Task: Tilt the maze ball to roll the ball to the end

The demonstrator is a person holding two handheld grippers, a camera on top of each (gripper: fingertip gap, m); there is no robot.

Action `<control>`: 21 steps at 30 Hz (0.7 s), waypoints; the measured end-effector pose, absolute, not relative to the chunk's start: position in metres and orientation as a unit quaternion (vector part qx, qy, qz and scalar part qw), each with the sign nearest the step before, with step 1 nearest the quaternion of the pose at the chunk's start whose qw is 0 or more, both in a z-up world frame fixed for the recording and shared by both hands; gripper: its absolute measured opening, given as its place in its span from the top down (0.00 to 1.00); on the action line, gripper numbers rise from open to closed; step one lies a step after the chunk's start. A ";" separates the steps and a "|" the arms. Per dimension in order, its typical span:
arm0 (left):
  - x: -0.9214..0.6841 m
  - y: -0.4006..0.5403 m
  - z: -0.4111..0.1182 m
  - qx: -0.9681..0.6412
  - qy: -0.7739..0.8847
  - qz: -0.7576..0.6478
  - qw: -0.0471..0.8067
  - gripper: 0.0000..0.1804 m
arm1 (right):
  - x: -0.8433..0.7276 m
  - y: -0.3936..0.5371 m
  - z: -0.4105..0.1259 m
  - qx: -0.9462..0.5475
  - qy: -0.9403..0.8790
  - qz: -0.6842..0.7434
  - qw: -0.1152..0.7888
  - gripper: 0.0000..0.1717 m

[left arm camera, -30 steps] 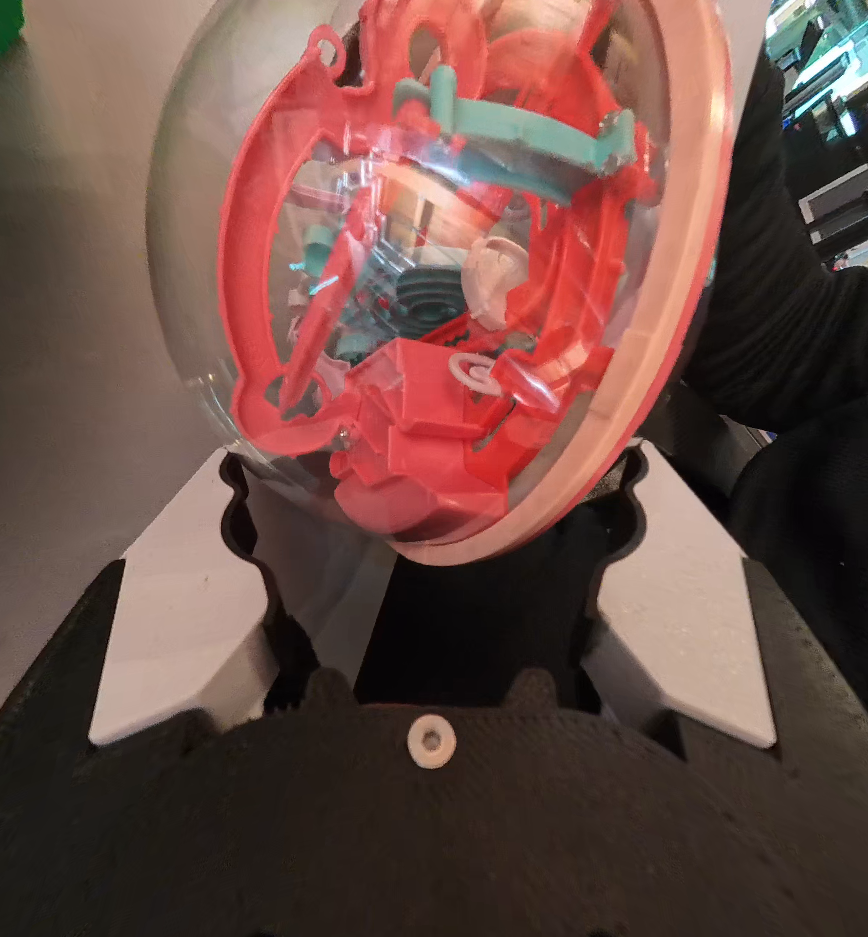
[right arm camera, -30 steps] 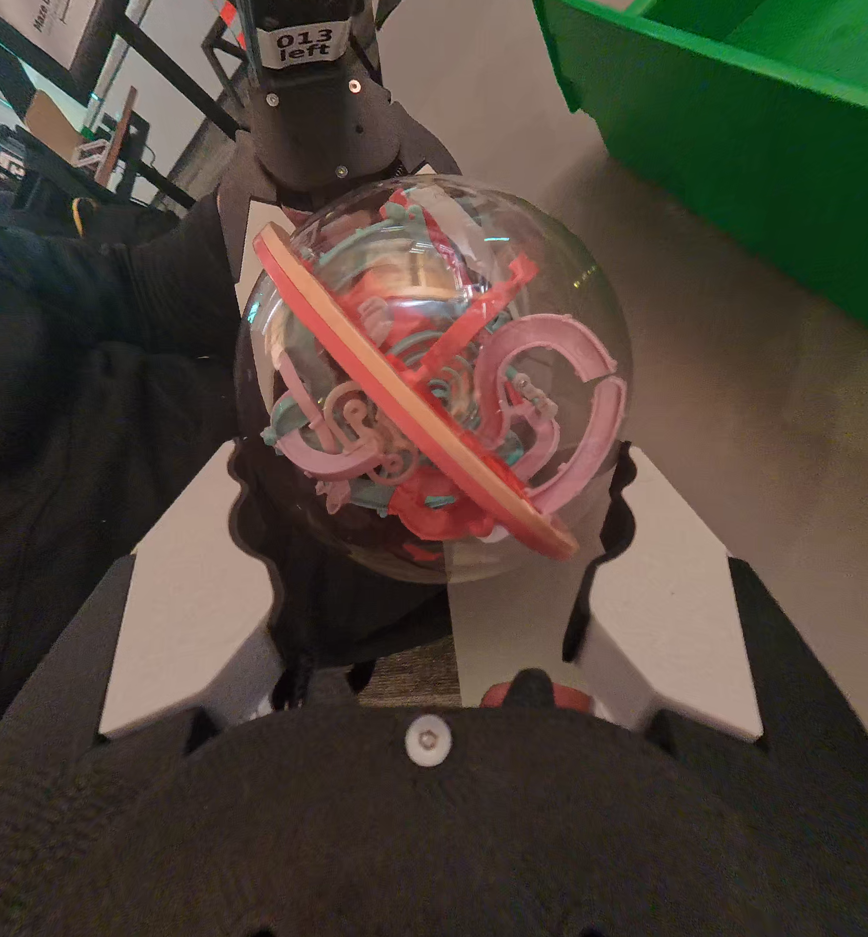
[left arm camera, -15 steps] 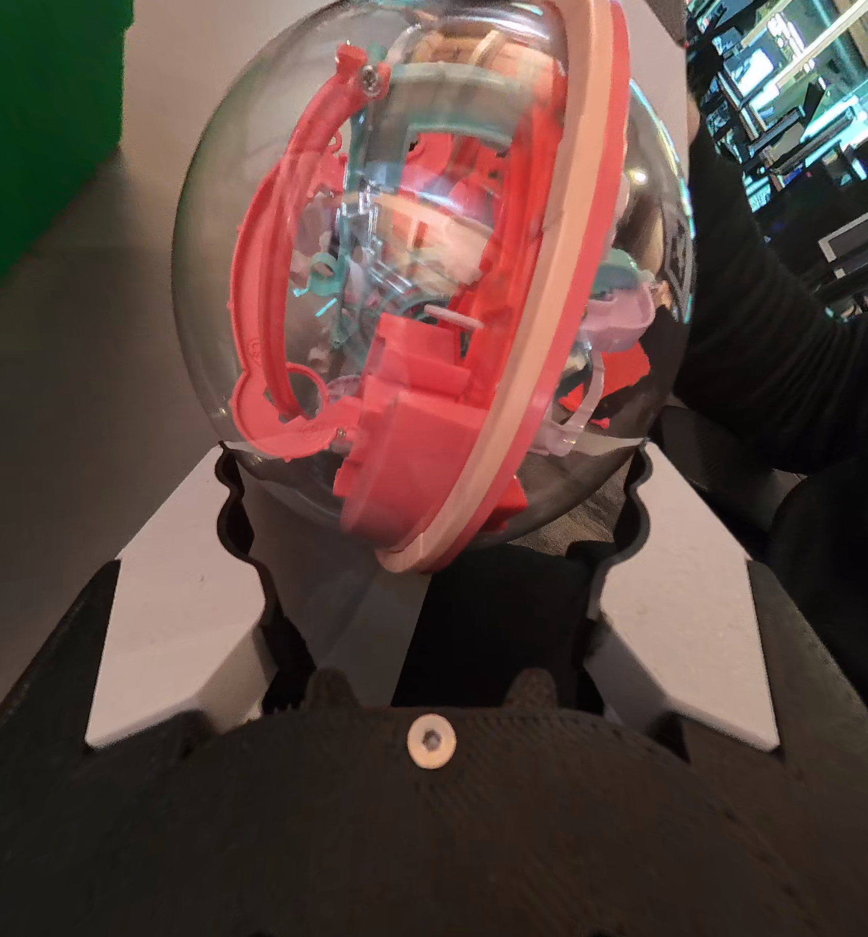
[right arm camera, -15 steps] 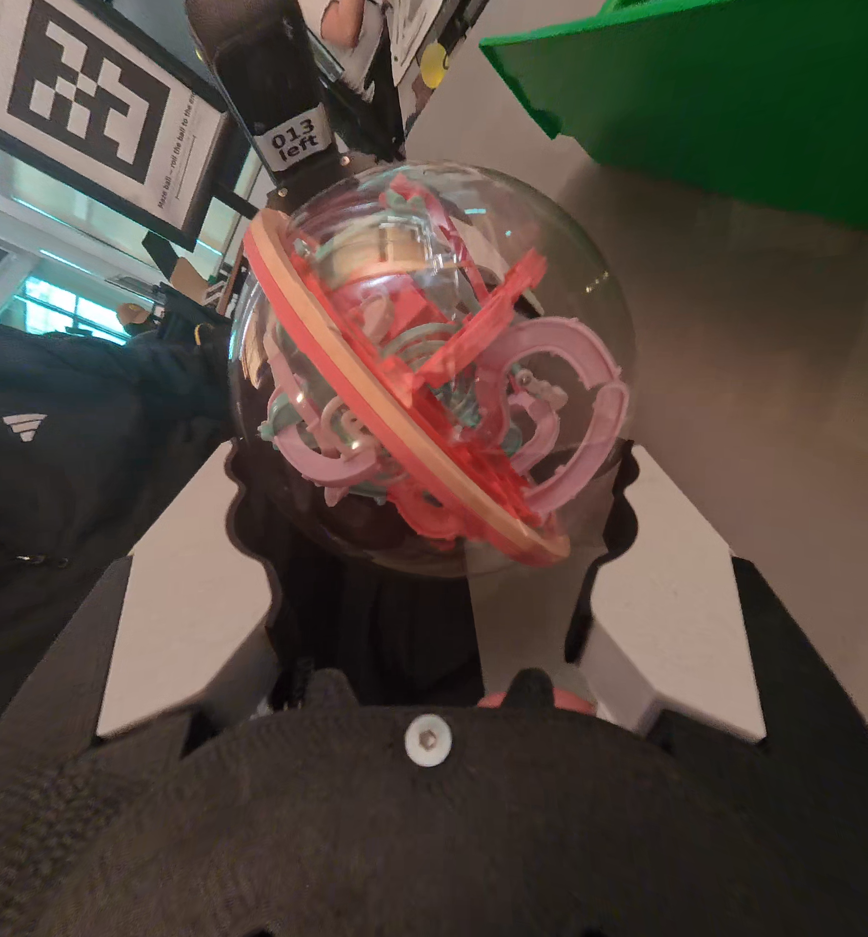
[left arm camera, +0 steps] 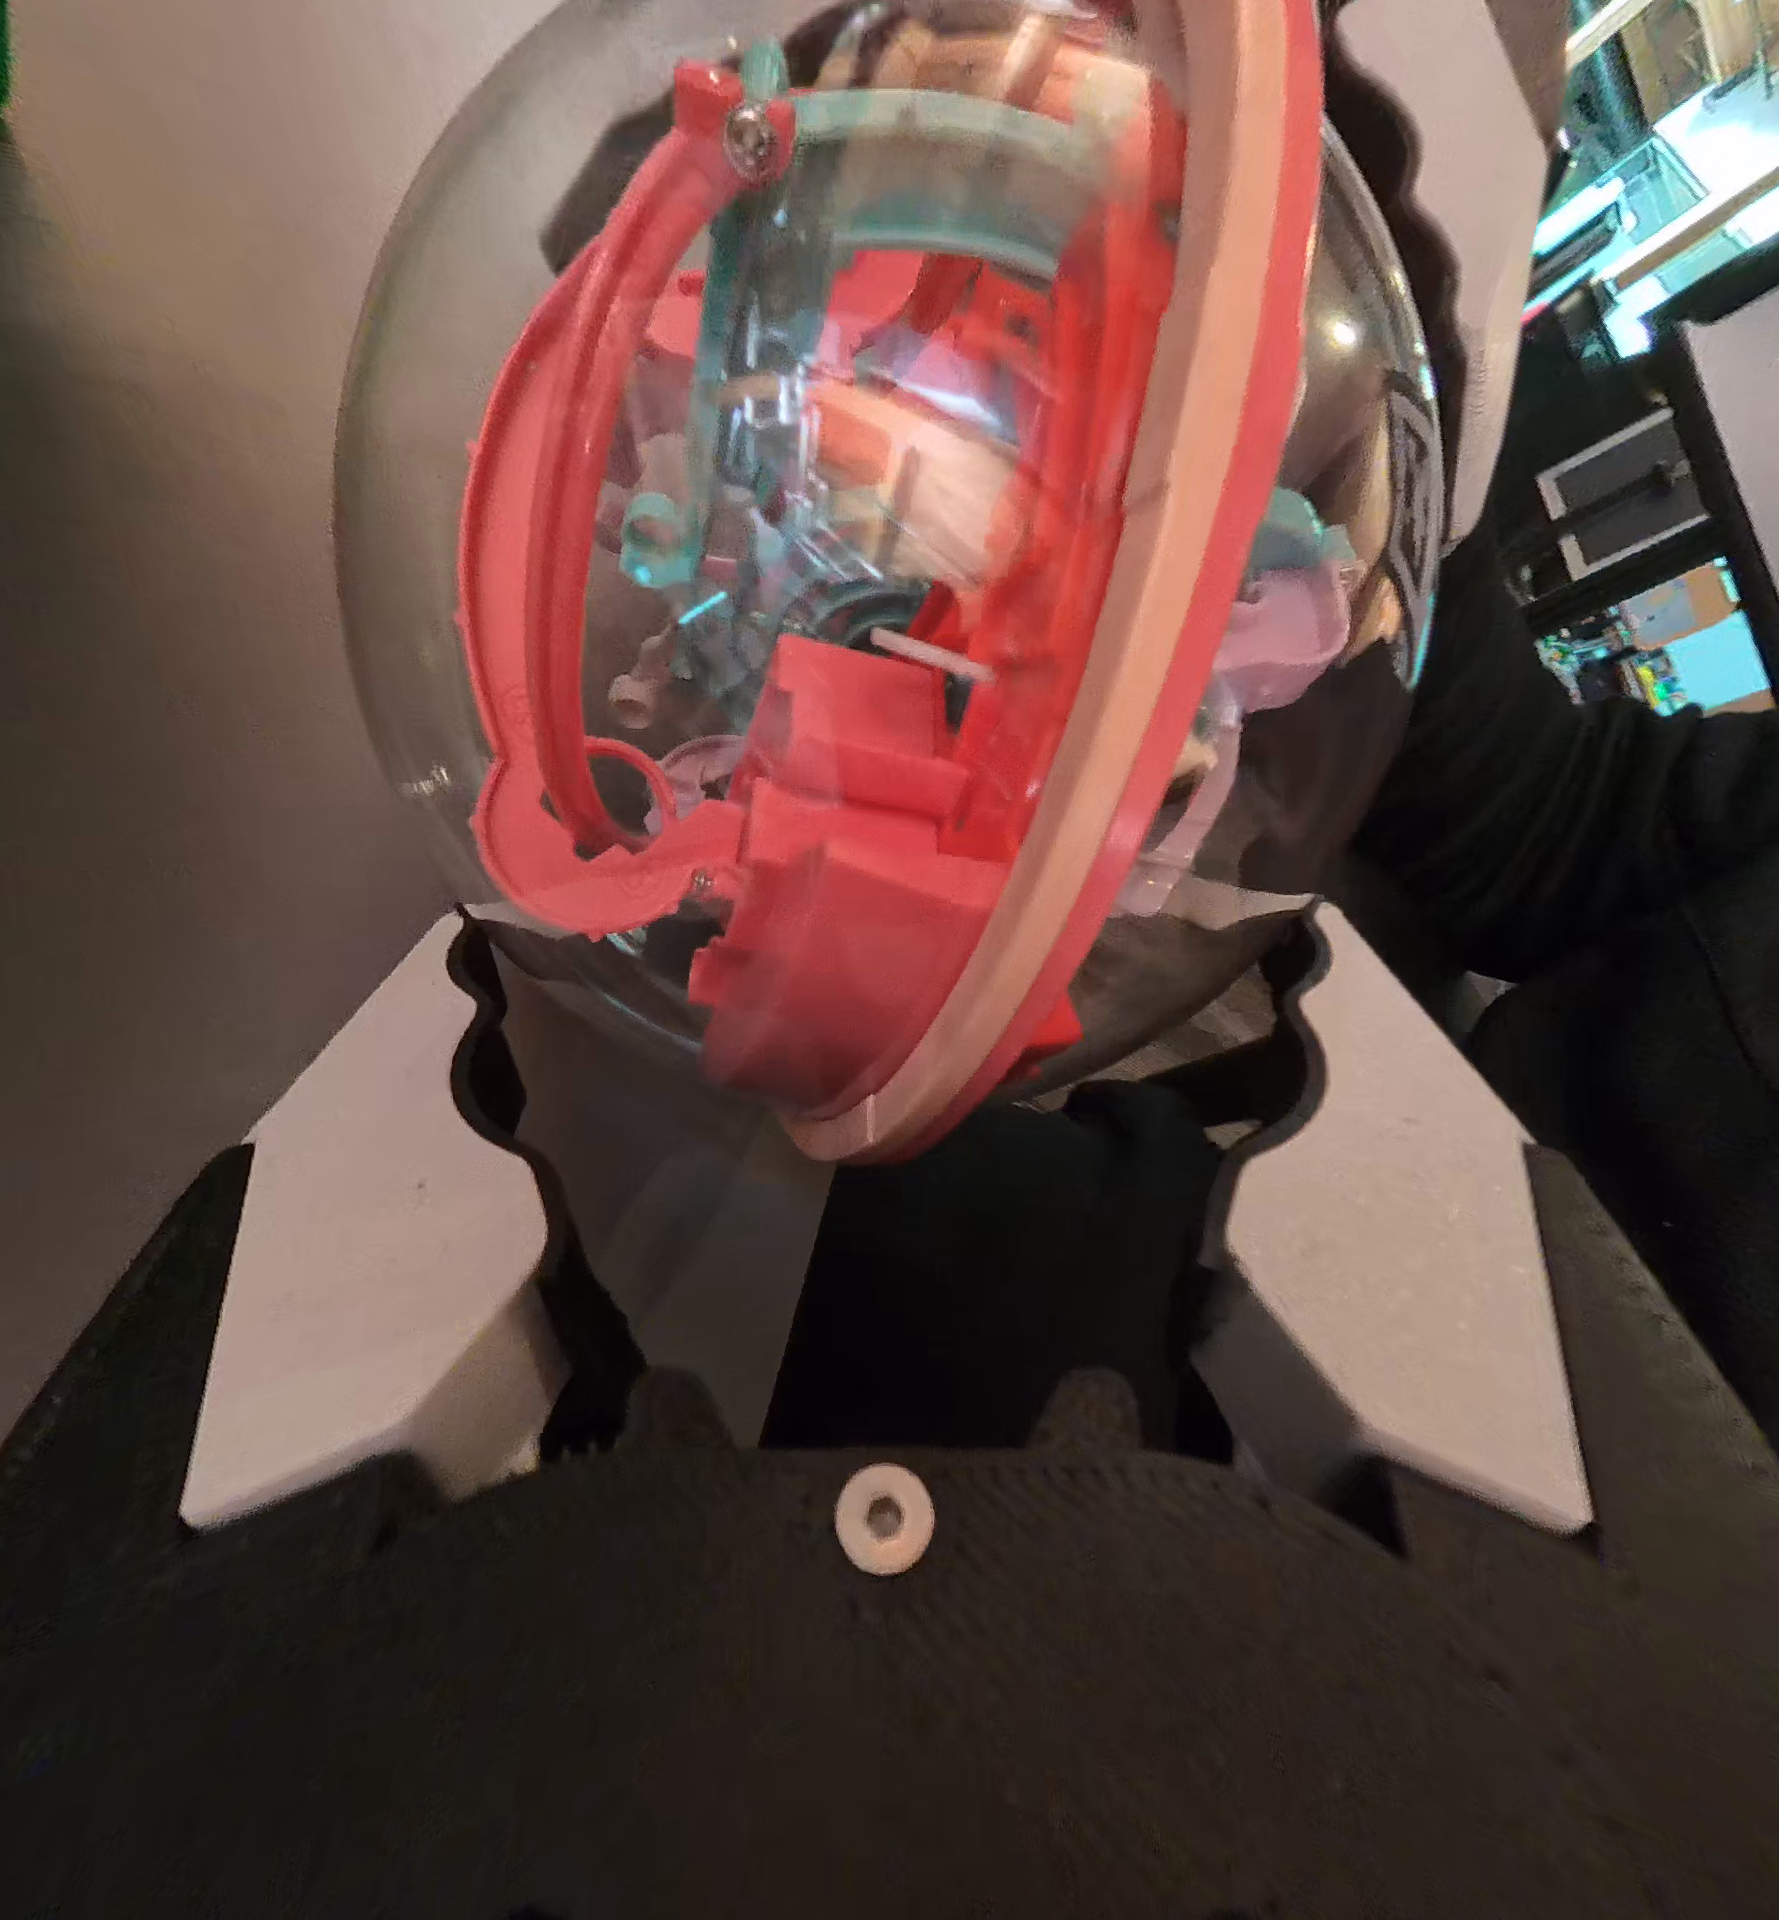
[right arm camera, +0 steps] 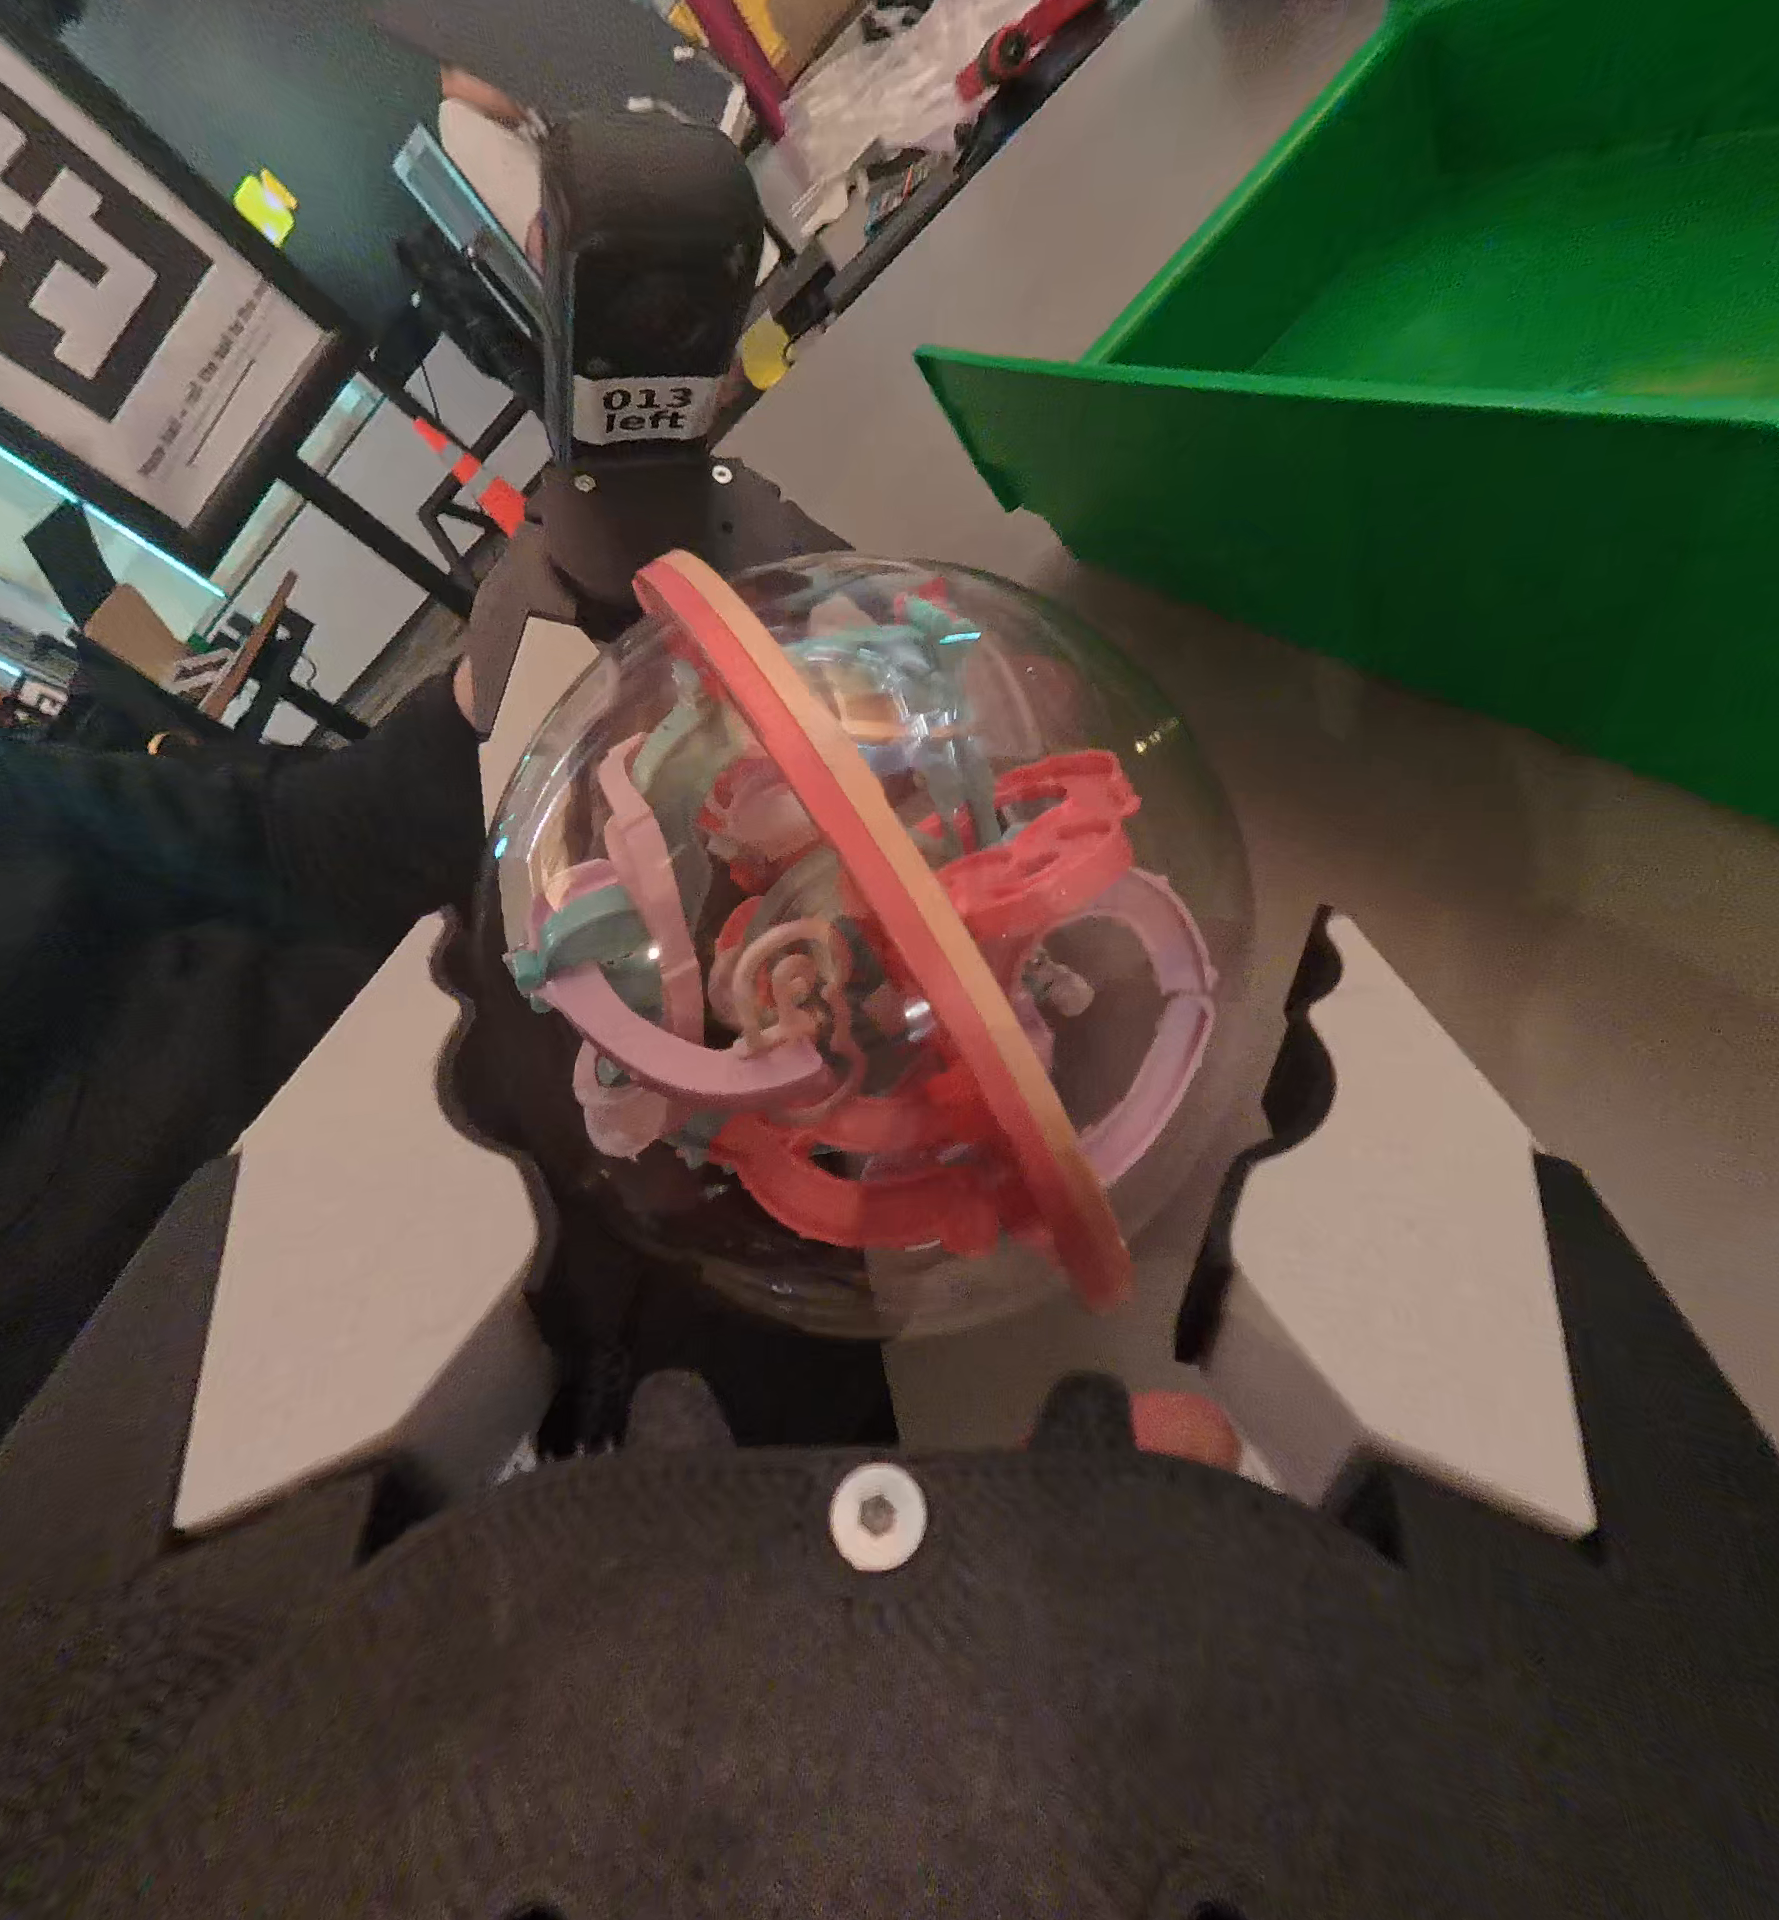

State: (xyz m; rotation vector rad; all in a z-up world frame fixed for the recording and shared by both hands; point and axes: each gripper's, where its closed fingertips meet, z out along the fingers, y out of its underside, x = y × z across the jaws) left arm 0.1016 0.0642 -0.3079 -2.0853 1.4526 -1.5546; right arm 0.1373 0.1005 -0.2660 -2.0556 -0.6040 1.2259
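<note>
Clear plastic catches the light where the maze ball (left arm camera: 864, 582) sits cradled dead ahead of both tools, held off the grey tabletop (right arm camera: 1487, 935) from opposite sides: the left hand-held gripper (left arm camera: 885, 935) is clamped wide on the sphere's lower curve, and the right hand-held gripper (right arm camera: 880, 1049) grips it the same way from the far side. Its pink equator ring (right arm camera: 864, 883) runs diagonally, upper left to lower right from the right-hand tool, so I judge neither hand is nearer and the next tilt must come from both wrists rolling together.
</note>
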 end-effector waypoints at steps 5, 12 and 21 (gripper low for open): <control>0.104 0.066 -0.307 -0.701 0.475 -0.529 0.054 0.21 | 0.140 0.102 -0.262 -0.775 -0.204 0.486 0.348 0.20; 0.110 0.077 -0.302 -0.699 0.479 -0.520 0.112 0.20 | 0.148 0.100 -0.270 -0.773 -0.143 0.526 0.324 0.20; 0.111 0.078 -0.299 -0.694 0.491 -0.511 0.127 0.20 | 0.155 0.097 -0.270 -0.777 -0.136 0.506 0.350 0.19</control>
